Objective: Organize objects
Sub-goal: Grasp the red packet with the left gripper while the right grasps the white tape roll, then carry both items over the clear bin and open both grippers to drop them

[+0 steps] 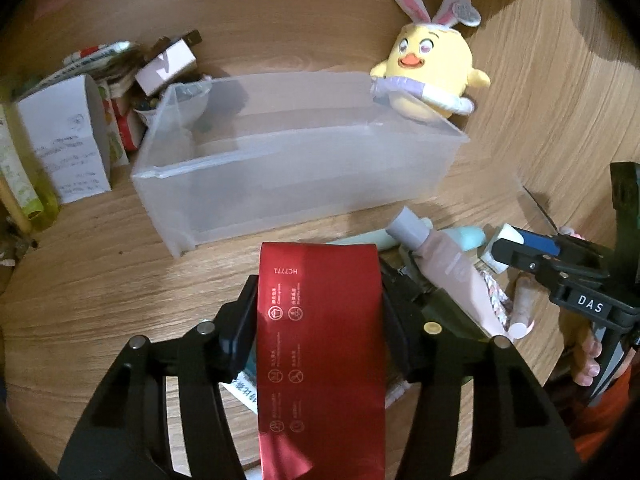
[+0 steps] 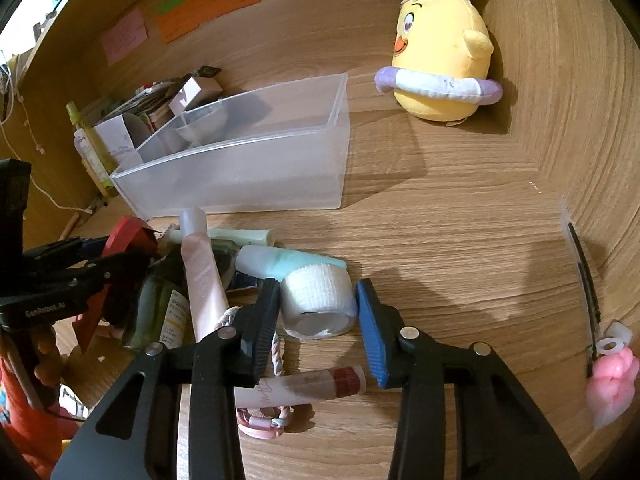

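My left hand-held gripper (image 1: 318,320) pinches a red box (image 1: 320,352), hiding the clutter beneath. My right hand-held gripper (image 2: 318,312), spread, straddles a white tape roll (image 2: 318,300) on the wooden counter (image 2: 460,220); clear bin (image 2: 240,160) ahead.

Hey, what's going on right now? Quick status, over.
Left hand-held gripper shut on red packet. Right hand-held gripper open around white tape roll, not clamped. Clear bin ahead looks empty. Tubes crowd the roll's left side.
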A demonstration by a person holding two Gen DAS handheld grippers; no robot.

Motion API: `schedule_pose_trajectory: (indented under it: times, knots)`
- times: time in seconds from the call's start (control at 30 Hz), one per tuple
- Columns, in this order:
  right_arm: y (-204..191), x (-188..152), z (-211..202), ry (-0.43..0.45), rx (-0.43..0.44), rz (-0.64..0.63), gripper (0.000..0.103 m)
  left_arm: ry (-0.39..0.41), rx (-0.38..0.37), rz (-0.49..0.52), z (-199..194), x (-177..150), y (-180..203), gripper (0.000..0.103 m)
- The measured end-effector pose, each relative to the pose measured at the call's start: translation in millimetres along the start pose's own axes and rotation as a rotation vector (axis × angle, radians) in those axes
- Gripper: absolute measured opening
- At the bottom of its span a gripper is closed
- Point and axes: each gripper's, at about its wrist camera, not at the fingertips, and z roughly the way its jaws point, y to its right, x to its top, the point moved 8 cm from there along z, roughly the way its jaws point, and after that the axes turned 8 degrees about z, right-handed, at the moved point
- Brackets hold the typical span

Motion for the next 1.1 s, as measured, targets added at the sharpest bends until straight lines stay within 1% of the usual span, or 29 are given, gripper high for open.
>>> schedule_pose_trajectory:
  times: [0.3, 0.57, 0.63, 0.7, 0.87, 1.1]
  knots:
    - [-10.7, 23.2, -26.8, 0.088, 0.025, -0.005, 0.036, 0.136, 0.009, -0.069, -44.1, 15.8, -14.5, 0.056]
    - [-39.0, 74.8, -44.3, 0.212, 0.035, -0.074, 0.036, 0.224, 0.044, -0.117, -72.0, 45.2, -38.6, 0.056]
    - [-45.5, 86.4, -44.1, 0.228, 0.041, -0.083, 0.036, 0.241, 0.057, -0.123, -76.1, 54.2, -45.6, 0.056]
    - [-52.7, 99.0, -41.0, 0.23, 0.058, -0.09, 0.036, 0.255, 0.07, -0.125, -78.5, 65.8, -52.4, 0.056]
    - [-67.0, 125.5, -27.8, 0.228, 0.063, -0.111, 0.036, 0.27, 0.093, -0.119, -76.6, 91.3, -64.5, 0.056]
    - [-79.2, 145.8, 9.5, 0.156, 0.059, -0.14, 0.036, 0.227, 0.085, -0.122, -52.6, 124.4, -82.9, 0.056]
